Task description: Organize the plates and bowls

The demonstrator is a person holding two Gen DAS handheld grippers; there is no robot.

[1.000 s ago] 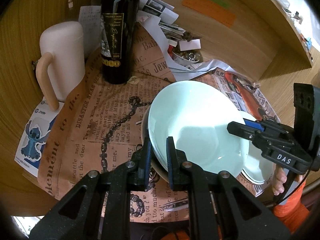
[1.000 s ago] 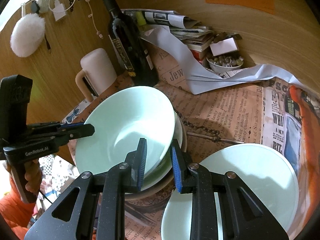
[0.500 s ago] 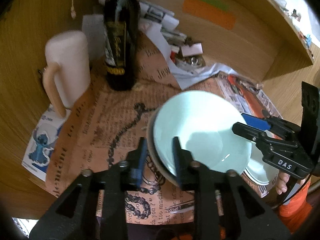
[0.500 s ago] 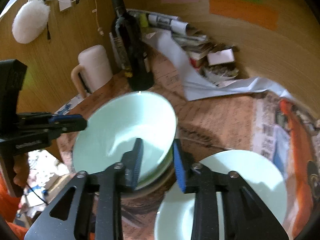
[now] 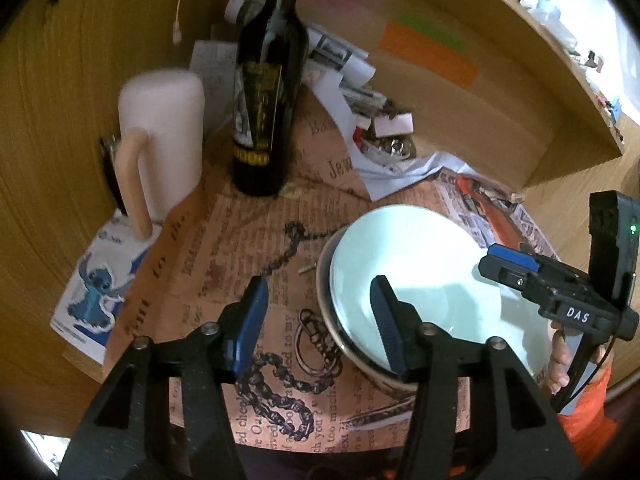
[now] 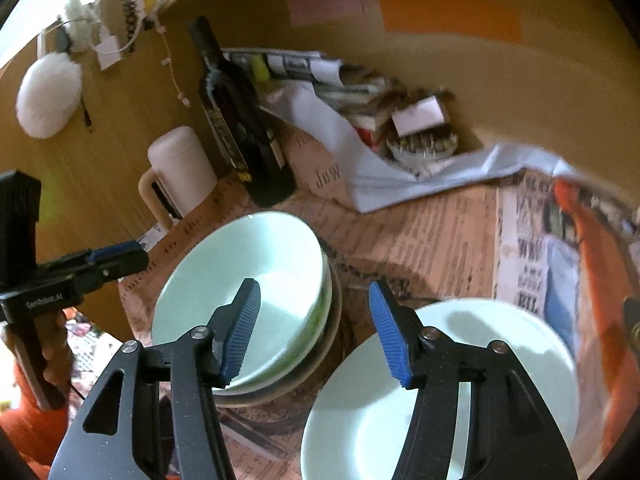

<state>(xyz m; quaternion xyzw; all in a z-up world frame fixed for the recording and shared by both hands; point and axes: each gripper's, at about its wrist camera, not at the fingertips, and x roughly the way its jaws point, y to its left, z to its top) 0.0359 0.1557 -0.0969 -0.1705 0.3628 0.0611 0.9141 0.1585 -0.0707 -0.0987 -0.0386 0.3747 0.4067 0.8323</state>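
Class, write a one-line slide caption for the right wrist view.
Right gripper opening over the stacked pale green bowl, beside a plate.

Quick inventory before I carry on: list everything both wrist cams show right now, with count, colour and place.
bowl: one, pale green, topmost of nested dishes, centre
plate: one, pale green, beside the stack
wine bottle: one, dark, upright at the back
mug: one, cream, beside the bottle
newsprint paper: brown, covering the table
small dish: one, among papers at the back
cartoon sticker sheet: one, blue and white, table edge
left gripper: jaws opening, straddling the bowl rim, not gripping
right gripper: jaws opening, straddling the bowl rim, not gripping
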